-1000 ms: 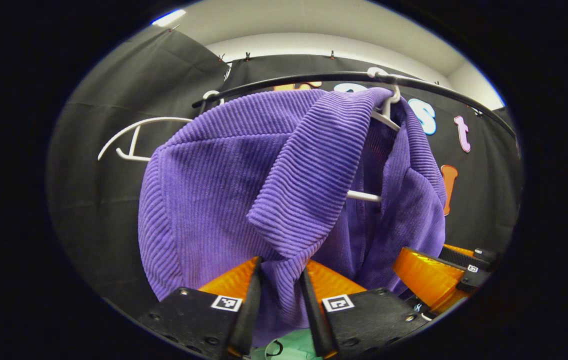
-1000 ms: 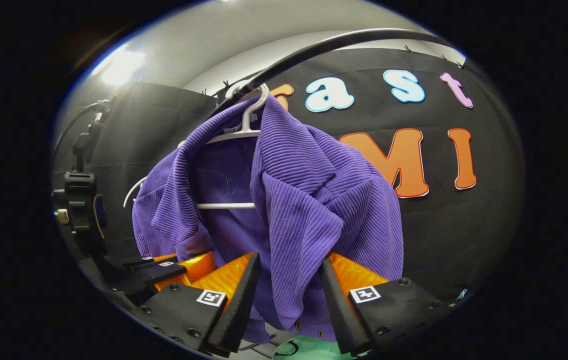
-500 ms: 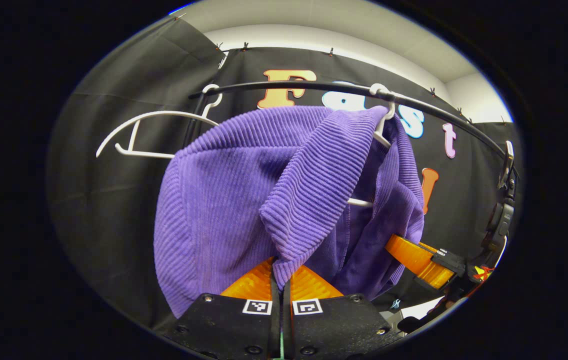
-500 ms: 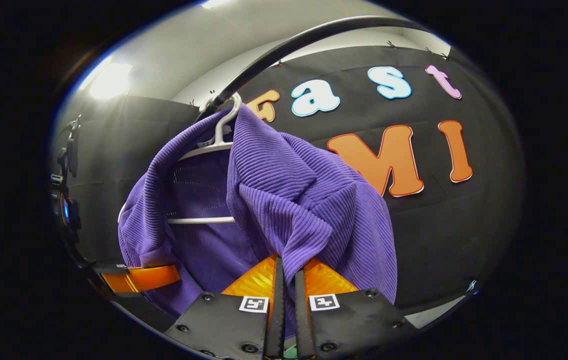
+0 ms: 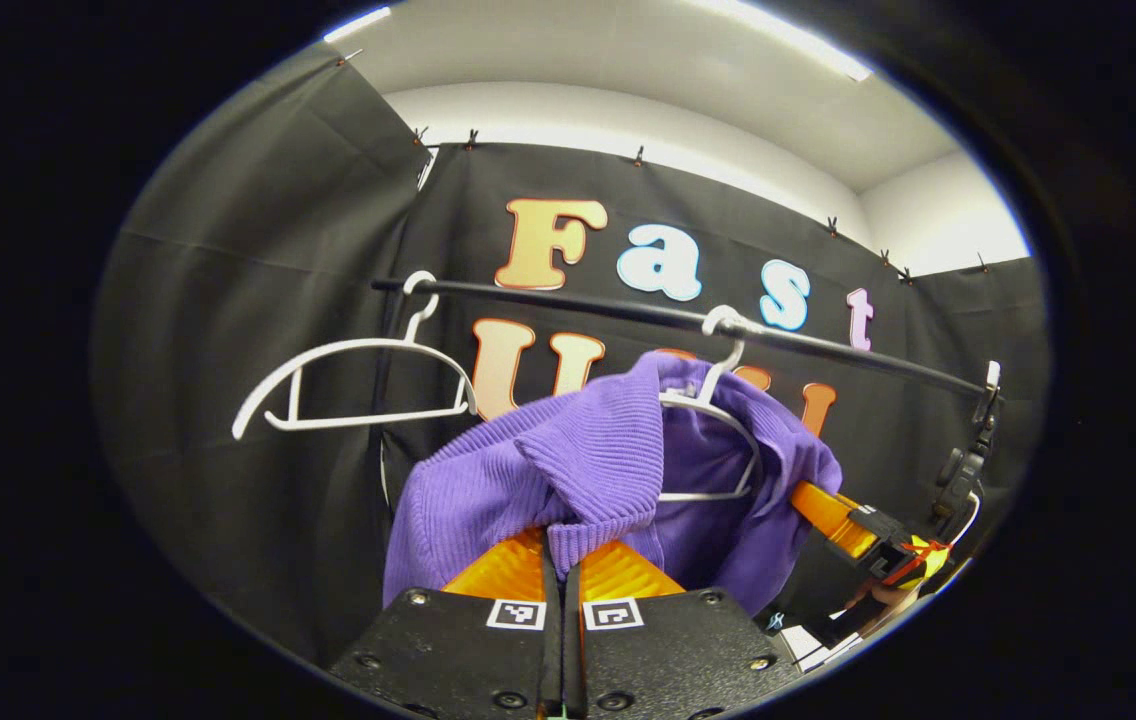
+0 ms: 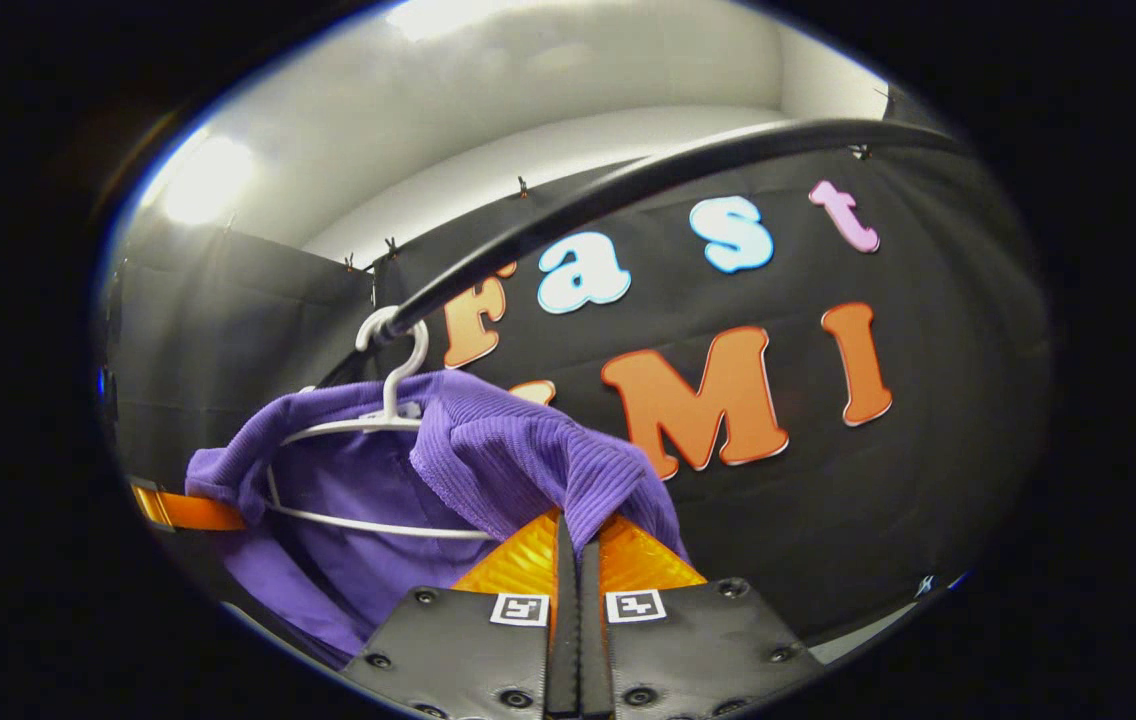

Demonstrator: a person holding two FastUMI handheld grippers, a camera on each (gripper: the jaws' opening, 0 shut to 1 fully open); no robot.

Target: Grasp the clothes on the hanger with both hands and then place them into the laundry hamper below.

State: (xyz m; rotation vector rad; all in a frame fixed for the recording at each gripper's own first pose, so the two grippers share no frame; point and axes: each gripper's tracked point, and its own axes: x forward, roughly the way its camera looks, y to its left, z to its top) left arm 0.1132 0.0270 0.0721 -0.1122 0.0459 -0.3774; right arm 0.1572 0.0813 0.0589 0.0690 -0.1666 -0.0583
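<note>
Left gripper (image 5: 561, 545) clamps a fold of the purple ribbed garment (image 5: 488, 490); right gripper (image 6: 576, 530) pinches its other shoulder. Cloth hangs partly on the white hanger (image 5: 718, 440), hooked over the black rail (image 5: 828, 350), spare hanger (image 5: 348, 385) beside

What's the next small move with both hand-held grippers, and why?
Probably keep drawing both down and toward the person. The left hand-held gripper and right hand-held gripper are each shut on the purple garment, but its back is draped over the white hanger on the rail, so it isn't free for the hamper.
</note>
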